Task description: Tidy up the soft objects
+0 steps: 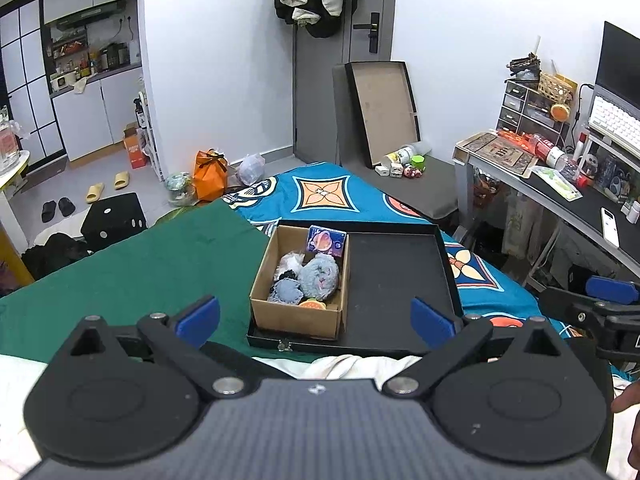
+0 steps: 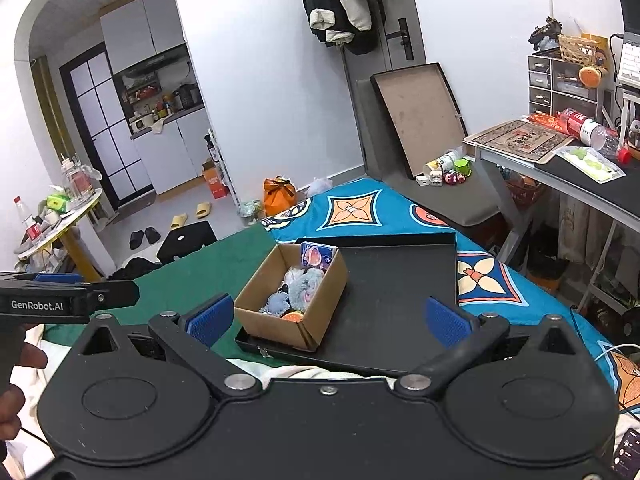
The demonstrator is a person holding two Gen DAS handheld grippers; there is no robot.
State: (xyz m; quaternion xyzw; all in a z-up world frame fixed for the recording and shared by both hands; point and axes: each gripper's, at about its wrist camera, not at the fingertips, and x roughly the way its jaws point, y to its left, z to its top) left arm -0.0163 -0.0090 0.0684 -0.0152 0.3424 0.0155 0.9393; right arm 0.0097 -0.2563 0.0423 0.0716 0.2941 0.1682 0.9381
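Observation:
A brown cardboard box (image 1: pixel 296 316) (image 2: pixel 276 324) stands in the left part of a flat black tray (image 1: pixel 392 276) (image 2: pixel 400 280) on the bed. Inside lie a grey-blue plush (image 1: pixel 320 278) (image 2: pixel 302 288), a smaller blue soft piece (image 1: pixel 286 292), a white-and-black soft item (image 1: pixel 290 262), an orange piece (image 1: pixel 314 305) (image 2: pixel 293 316) and a purple pack (image 1: pixel 326 241) (image 2: pixel 316 257) leaning on the far wall. My left gripper (image 1: pixel 316 320) hangs open before the tray with nothing between its fingers. My right gripper (image 2: pixel 328 320) is open and bare too, short of the tray's near edge.
The tray rests on a blue patterned bedcover (image 1: pixel 324 194) beside a green cloth (image 1: pixel 160 264). A desk (image 1: pixel 560 188) with bottles and a keyboard runs along the right. A black box lid (image 1: pixel 384 112) leans on the far wall. Slippers and bags lie on the floor (image 1: pixel 120 188).

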